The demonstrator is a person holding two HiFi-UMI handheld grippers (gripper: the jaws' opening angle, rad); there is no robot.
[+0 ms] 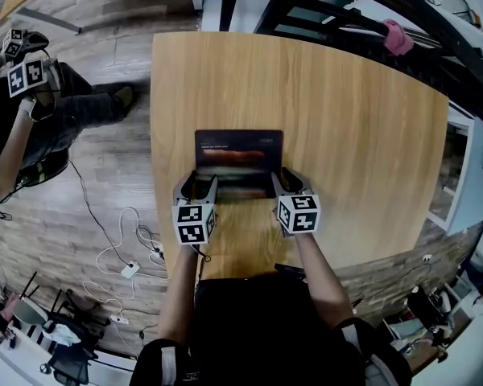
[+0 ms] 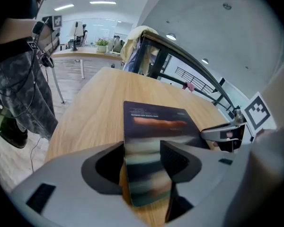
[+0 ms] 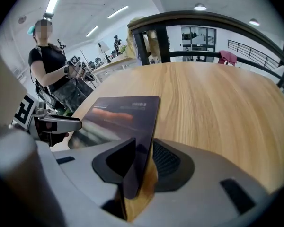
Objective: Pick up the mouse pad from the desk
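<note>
Floor of brown wooden boards point(image 1: 105, 175) shows at the far left. A second person point(image 1: 56, 123) in dark clothes stands on it, and thin white cables point(image 1: 129, 252) curl near the light brown wooden tabletop point(image 1: 346, 135). On the tabletop, close to its near edge, is the dark, flat, rectangular mouse pad point(image 1: 238, 153) with a reddish picture on it. Its far part lies flat on the wood. The grey left gripper point(image 1: 196, 185), with a cube of black and white squares on top, is at the mouse pad's near left corner. Its fingers point(image 2: 180, 160) are wide apart. The corner sits between them, but they do not squeeze it. The grey right gripper point(image 1: 288, 182) is at the near right corner. Its fingers point(image 3: 168, 160) are close together and pinch that corner, which is turned up on its edge between them. Both grippers point down and away from the person who holds them. Past the far right side of the tabletop is a small pink thing point(image 1: 398, 37).
</note>
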